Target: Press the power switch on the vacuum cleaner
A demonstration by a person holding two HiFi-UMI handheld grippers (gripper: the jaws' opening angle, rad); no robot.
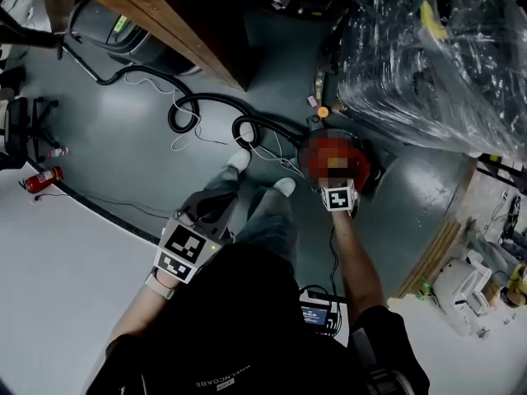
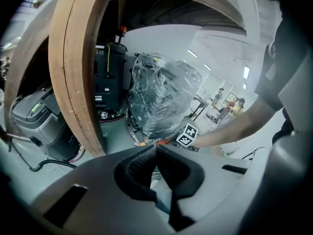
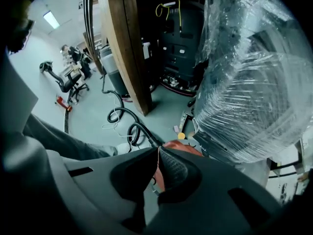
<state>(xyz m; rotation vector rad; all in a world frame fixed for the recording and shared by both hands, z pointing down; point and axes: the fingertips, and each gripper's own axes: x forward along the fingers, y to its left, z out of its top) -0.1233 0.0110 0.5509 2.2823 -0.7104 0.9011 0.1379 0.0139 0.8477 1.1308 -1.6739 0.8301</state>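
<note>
The red vacuum cleaner (image 1: 323,153) stands on the grey floor by my feet, part of it under a blurred patch. Its black hose (image 1: 247,126) coils away to the left. My right gripper (image 1: 338,189) reaches down onto the vacuum's top with its marker cube facing up. In the right gripper view the right gripper (image 3: 159,149) is shut, its tips right above the red body (image 3: 178,147). I cannot make out the switch itself. My left gripper (image 1: 206,212) hangs by my left leg. In the left gripper view the left gripper (image 2: 156,146) is shut on nothing.
A large plastic-wrapped load (image 1: 428,56) stands just right of the vacuum. A curved wooden beam (image 1: 156,15) runs along the back left. A red fire extinguisher (image 1: 41,179) lies on the floor at far left. White cords (image 1: 185,134) trail beside the hose.
</note>
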